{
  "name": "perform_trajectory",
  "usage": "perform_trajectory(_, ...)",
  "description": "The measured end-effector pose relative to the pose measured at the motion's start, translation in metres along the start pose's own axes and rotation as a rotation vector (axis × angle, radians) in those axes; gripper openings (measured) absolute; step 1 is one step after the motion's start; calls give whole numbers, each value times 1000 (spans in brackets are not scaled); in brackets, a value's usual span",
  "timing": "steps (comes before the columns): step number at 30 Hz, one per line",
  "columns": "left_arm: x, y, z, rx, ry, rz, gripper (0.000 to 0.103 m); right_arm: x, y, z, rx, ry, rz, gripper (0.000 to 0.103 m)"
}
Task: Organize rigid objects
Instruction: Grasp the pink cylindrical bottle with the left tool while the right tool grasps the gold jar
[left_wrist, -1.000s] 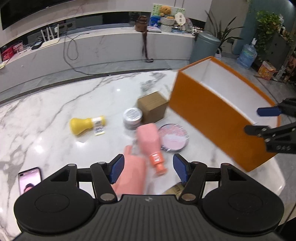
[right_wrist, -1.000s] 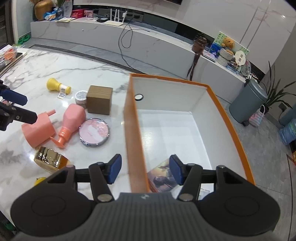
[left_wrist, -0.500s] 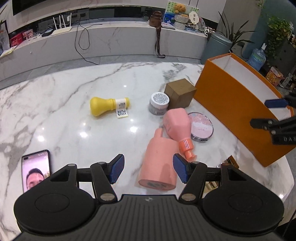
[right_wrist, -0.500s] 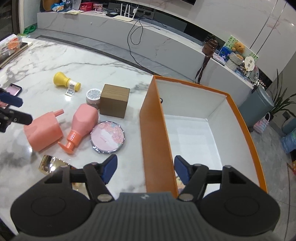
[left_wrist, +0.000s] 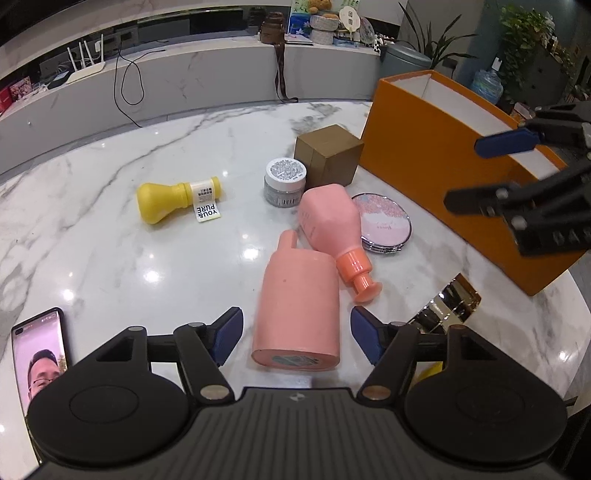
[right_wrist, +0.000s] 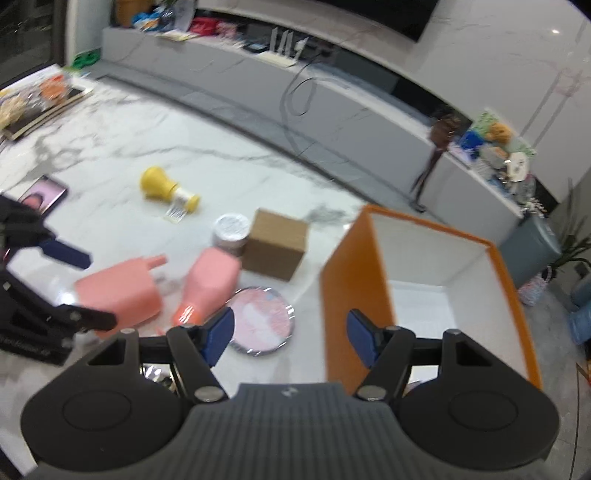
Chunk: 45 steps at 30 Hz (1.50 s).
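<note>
My left gripper (left_wrist: 296, 334) is open, its fingers on either side of the base end of a pink cylinder container (left_wrist: 297, 306) lying on the marble table. A pink pump bottle (left_wrist: 332, 225) lies just beyond it. My right gripper (right_wrist: 290, 334) is open and empty, hovering over the left wall of the orange box (right_wrist: 356, 291). It shows in the left wrist view (left_wrist: 491, 173), above the box (left_wrist: 436, 155). The pink container (right_wrist: 118, 291) and pump bottle (right_wrist: 210, 284) also show in the right wrist view.
On the table lie a yellow bottle (left_wrist: 173, 195), a silver-lidded jar (left_wrist: 285, 181), a brown cardboard box (left_wrist: 327, 155), a round pink compact (left_wrist: 384, 223), a gold shiny object (left_wrist: 448, 306) and a phone (left_wrist: 38, 363). The table edge curves at the right.
My left gripper has moved closer until its fingers flank the pink container. My right gripper has swung left from above the box's inside to over its left wall.
</note>
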<state>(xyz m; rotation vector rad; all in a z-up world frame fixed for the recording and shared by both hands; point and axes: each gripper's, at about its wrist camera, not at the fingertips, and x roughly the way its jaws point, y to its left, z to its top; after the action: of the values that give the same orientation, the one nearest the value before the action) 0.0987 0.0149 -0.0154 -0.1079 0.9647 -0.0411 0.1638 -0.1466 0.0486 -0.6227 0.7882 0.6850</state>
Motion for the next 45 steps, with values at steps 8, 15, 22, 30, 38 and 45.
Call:
perform_trajectory(8,20,5,-5,-9,36,-21,79,-13,7,-13,-94,-38,247,67)
perform_trajectory(15,26,8,-5,-12,47,-27,79,-10,31,-28,-284,10,355,67)
perform_trajectory(22,29,9,-4,-11,55,-35,78,6,49,-36,-440,52,359,67)
perform_trajectory(30,32,7,-4,4,64,-30,78,20,61,-43,-533,80,366,53)
perform_trajectory(38,33,6,-4,16,68,-25,67,27,53,-42,-453,126,373,43)
perform_trajectory(45,31,3,-4,31,67,-14,63,27,49,-40,-385,137,370,36)
